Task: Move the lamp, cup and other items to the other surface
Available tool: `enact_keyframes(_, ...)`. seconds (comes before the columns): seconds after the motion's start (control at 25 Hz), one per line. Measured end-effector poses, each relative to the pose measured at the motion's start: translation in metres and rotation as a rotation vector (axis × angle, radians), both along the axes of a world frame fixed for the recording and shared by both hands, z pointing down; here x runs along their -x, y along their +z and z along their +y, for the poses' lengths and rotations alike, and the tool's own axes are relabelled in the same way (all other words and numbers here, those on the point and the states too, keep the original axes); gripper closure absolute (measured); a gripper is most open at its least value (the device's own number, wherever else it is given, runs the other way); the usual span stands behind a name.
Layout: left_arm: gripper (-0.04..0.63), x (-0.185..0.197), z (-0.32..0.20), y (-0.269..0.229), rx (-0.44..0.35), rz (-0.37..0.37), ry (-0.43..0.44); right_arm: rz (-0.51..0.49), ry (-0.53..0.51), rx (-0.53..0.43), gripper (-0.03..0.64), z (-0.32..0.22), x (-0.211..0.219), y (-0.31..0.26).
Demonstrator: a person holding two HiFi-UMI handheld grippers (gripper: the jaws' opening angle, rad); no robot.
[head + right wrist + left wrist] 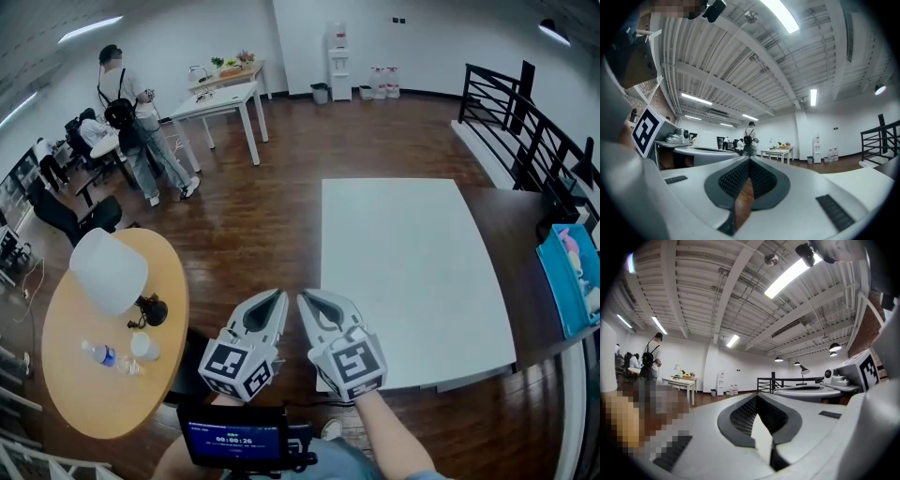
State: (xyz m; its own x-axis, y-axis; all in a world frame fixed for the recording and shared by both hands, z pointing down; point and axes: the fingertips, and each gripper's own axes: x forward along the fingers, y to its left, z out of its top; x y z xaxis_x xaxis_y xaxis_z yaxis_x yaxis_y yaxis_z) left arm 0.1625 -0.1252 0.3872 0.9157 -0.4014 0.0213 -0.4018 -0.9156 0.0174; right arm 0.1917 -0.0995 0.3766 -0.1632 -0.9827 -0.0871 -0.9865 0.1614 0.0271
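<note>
Lamp (110, 270), cup (144, 346) on round table (84, 384), left of left gripper (278, 293), right gripper (305, 296); fingers (265, 315) together, empty.

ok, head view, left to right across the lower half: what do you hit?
water bottle → cup → left gripper → right gripper → white table → blue box. Lamp left out because it overlaps the bottle and cup.
</note>
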Motion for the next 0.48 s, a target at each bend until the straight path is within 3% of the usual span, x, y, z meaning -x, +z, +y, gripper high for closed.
enact_keyframes(0.48, 0.588, -0.0032, 0.0085, 0.002, 0.003, -0.007, 0.015, -0.014, 0.008, 0.01, 0.614, 0.0071, -0.0017, -0.0008)
